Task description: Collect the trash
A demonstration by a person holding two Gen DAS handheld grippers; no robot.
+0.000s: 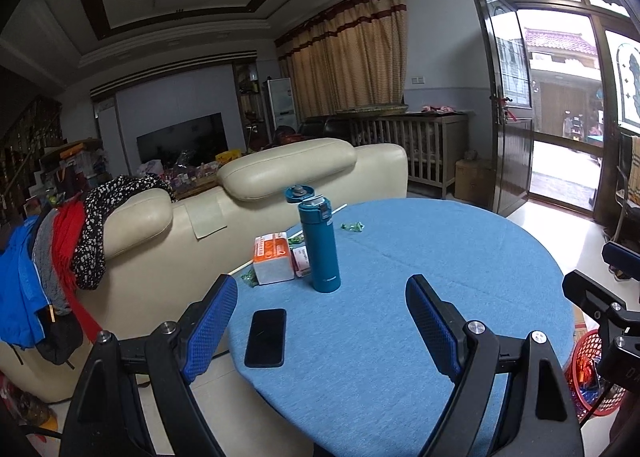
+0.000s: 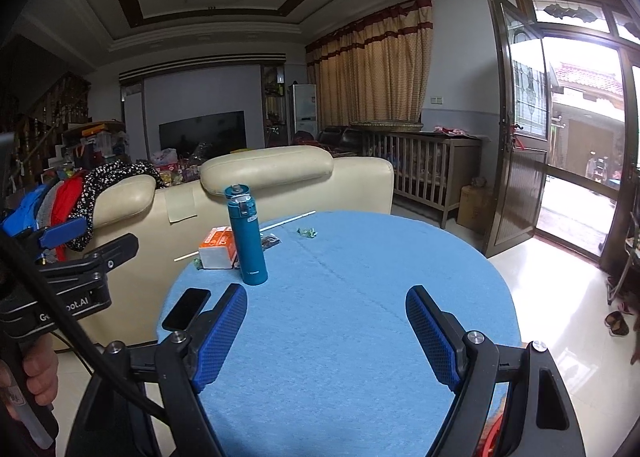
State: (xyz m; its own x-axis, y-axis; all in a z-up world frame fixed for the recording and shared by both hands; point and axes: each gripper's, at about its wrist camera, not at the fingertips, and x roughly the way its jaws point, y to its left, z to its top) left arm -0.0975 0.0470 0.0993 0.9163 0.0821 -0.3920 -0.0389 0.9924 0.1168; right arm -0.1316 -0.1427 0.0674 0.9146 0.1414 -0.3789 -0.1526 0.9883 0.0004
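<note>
Red mesh basket point(image 1: 588, 361) beside your blue table point(image 1: 400, 297) holds colourful scraps; teal flask point(image 1: 319, 245) stands open-lidded on it. Your left gripper point(image 1: 320, 321) and right gripper point(image 2: 326, 327) are both spread apart, empty.

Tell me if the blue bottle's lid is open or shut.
Open: the bottle stands upright with its flip lid tilted back above the mouth.

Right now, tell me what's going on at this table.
A person holds a claw in each hand above a round blue table; the left claw and right claw are both open and hold nothing. No trash is collected yet: green wrappers lie past the teal bottle, near an orange box. A phone lies at the near edge, and a red basket sits on the floor.
</note>
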